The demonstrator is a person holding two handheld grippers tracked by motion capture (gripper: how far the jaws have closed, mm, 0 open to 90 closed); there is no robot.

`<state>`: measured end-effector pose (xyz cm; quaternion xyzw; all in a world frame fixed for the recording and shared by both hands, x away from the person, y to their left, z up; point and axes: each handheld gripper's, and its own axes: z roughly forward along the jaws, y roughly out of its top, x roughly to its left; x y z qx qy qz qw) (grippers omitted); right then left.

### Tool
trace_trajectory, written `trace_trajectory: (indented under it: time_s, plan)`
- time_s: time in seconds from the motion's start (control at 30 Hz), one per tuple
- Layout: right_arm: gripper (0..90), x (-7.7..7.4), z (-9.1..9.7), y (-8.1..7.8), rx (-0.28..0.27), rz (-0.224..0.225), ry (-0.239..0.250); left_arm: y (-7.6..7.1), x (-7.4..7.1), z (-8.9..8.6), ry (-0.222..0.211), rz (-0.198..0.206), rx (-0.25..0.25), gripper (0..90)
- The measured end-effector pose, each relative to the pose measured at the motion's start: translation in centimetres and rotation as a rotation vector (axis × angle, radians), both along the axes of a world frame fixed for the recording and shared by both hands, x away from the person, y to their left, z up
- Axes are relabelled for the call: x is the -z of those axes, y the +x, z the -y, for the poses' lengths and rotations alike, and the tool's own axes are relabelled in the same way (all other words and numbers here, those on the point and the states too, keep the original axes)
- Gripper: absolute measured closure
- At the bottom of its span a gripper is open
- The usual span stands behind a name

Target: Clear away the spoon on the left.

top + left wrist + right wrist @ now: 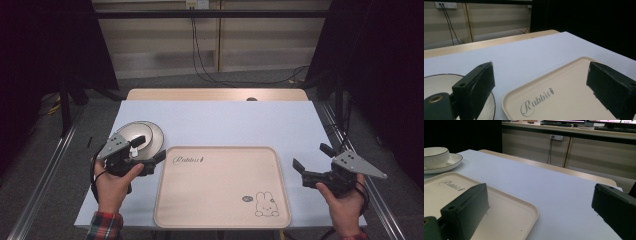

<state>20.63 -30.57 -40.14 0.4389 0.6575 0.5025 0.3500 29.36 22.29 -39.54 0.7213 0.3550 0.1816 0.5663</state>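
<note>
Both grippers are gaping wide, gripping nothing: the left gripper [148, 152] is hovering over the plate [156, 134] holding a bowl [435, 156], the right gripper [313, 164] just right of the empty tray [220, 220]. The left gripper is hiding most of the bowl from above.
</note>
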Motion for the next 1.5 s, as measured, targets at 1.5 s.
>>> trace_trajectory:
  time_s: [1.5]
  plan:
    - [1.4, 1.3, -1.1, 1.5, -0.080, -0.023, -0.047, 0.4, 3.1, -4.1, 0.102, -0.170, -0.319, 23.0]
